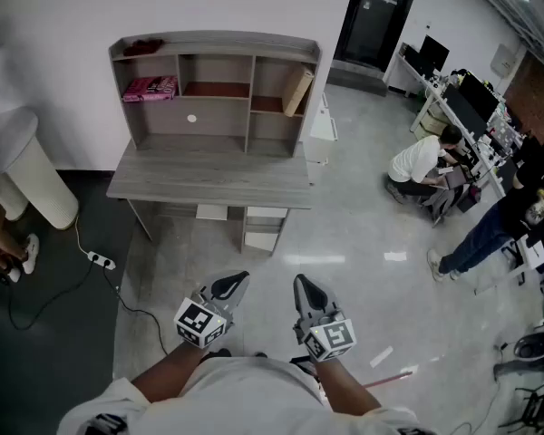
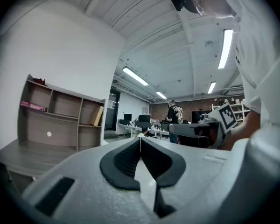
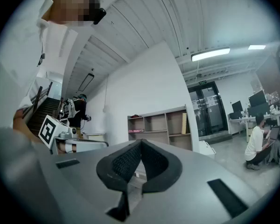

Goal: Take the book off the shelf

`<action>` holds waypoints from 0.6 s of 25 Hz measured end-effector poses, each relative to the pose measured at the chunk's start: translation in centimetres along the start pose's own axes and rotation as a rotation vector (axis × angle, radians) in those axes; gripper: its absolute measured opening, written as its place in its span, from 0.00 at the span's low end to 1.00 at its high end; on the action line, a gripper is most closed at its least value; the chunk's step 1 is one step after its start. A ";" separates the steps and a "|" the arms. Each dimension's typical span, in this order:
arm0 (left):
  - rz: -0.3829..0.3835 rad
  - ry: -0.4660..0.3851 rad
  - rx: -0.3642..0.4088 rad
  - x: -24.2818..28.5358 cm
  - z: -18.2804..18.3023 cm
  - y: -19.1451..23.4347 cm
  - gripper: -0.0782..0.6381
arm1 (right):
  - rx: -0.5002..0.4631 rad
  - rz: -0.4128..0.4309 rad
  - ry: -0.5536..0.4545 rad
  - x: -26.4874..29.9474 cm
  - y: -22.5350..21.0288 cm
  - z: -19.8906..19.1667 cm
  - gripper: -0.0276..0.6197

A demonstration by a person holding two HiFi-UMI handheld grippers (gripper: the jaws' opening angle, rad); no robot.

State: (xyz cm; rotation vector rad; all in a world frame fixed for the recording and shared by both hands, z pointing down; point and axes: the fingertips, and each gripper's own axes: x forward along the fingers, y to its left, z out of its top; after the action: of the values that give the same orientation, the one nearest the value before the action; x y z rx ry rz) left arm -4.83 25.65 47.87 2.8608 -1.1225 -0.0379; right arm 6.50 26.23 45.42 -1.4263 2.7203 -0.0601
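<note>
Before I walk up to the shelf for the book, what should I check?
1. Tan book leaning in the right compartment of the shelf, in view: ok.
2. Left gripper jaws apart for grabbing: not ok, shut and empty.
3. Right gripper jaws apart: not ok, shut and empty.
4. Book within reach: not ok, the desk stands well ahead.
5. Room beside the book for the jaws: cannot tell.

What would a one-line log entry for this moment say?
left gripper: shut, empty | right gripper: shut, empty | tan book: leaning in right compartment of shelf, untouched
</note>
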 end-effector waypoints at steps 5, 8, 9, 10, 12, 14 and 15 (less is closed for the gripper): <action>0.016 0.002 0.006 0.4 -0.2 -0.1 0.13 | -0.001 -0.009 0.001 -0.6 -0.9 -0.2 0.06; 0.026 0.002 0.012 0.7 -0.2 0.0 0.13 | 0.009 -0.016 0.001 -0.7 -1.5 -0.4 0.06; 0.029 0.003 0.014 0.7 -0.2 0.0 0.13 | 0.013 -0.016 0.001 -0.7 -1.6 -0.5 0.06; 0.031 0.006 0.014 0.8 -0.3 0.0 0.13 | 0.021 -0.014 0.000 -0.7 -1.6 -0.6 0.06; 0.039 0.015 0.002 0.9 -0.8 0.1 0.13 | 0.051 0.007 -0.011 -0.8 -1.6 -0.9 0.06; 0.045 0.025 -0.017 1.1 -1.3 0.1 0.13 | 0.090 0.026 -0.020 -1.0 -1.6 -1.2 0.07; 0.046 0.026 -0.021 1.2 -1.3 0.0 0.13 | 0.100 0.029 -0.018 -1.2 -1.7 -1.3 0.07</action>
State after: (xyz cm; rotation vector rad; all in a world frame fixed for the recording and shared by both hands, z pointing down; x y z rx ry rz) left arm -3.92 24.90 49.21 2.8074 -1.1753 -0.0105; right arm 8.51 26.23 46.91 -1.3544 2.6810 -0.1787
